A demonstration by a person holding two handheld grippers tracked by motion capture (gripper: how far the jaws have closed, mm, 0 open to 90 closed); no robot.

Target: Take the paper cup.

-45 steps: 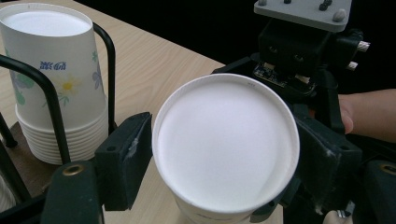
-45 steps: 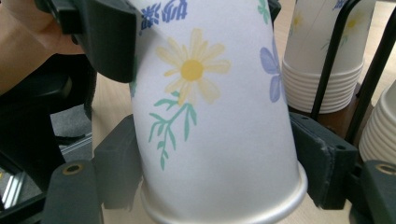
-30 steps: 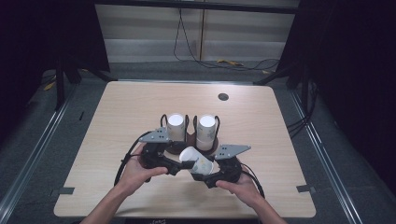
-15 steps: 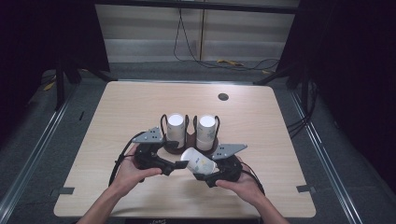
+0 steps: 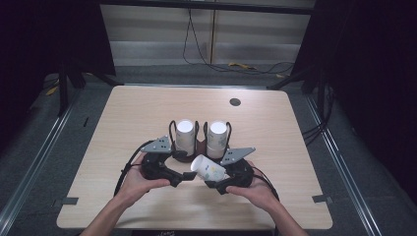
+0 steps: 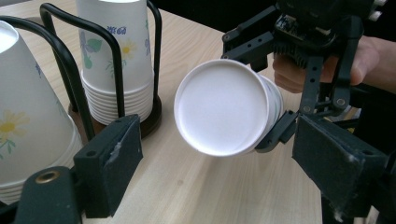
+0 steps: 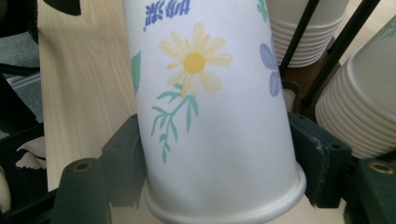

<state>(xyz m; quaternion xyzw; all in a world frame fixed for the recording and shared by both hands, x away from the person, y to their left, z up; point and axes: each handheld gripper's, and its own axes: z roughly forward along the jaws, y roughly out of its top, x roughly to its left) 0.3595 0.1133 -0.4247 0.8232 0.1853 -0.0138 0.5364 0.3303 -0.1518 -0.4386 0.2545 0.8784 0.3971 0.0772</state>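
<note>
The right gripper (image 5: 212, 181) is clamped on a flowered paper cup (image 5: 208, 168) above the table (image 5: 295, 147), its jaws just closing; the left gripper (image 5: 184, 178) is spread, just opening. The cup wall, seemingly thin, could be crushed by further squeezing.

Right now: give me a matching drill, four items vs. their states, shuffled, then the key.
Things:
1. left gripper
2. right gripper
3. paper cup
4. cup stacks

States:
A. upside down in black wire holders
B. jaws open, nothing between them
C. lying sideways, base toward the left gripper
D. jaws clamped near a cup's rim

Pairs: 1-B, 2-D, 3-C, 4-A
</note>
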